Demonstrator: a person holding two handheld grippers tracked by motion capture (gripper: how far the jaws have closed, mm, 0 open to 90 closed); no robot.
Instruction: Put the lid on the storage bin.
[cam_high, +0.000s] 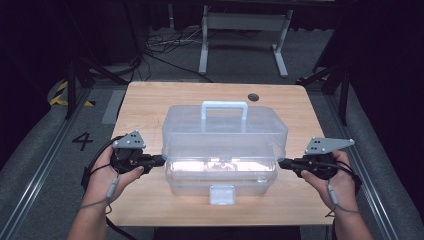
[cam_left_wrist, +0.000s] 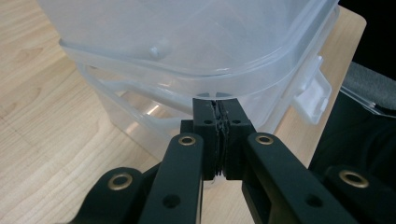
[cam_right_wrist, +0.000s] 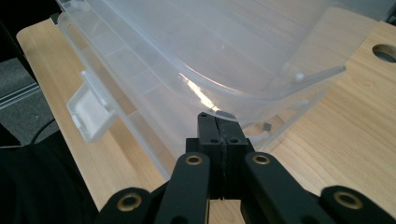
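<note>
A clear plastic storage box (cam_high: 220, 182) stands mid-table, its white latch (cam_high: 222, 195) hanging unfastened at the front. Its domed lid (cam_high: 225, 127) with a pale handle (cam_high: 224, 107) is tilted up at the front, leaving a gap over the base. My left gripper (cam_high: 161, 160) is shut, its tips against the underside of the lid's left rim (cam_left_wrist: 205, 88). My right gripper (cam_high: 281, 162) is shut too, its tips under the lid's right rim (cam_right_wrist: 243, 93). In the left gripper view the left gripper (cam_left_wrist: 218, 103) holds nothing, as does the right gripper (cam_right_wrist: 218, 119) in the right gripper view.
The wooden table (cam_high: 145, 100) has a round cable hole (cam_high: 253, 96) at the back right. Bare wood lies on both sides of the box. Beyond the table are a white stand (cam_high: 245, 30) and floor cables (cam_high: 165, 45).
</note>
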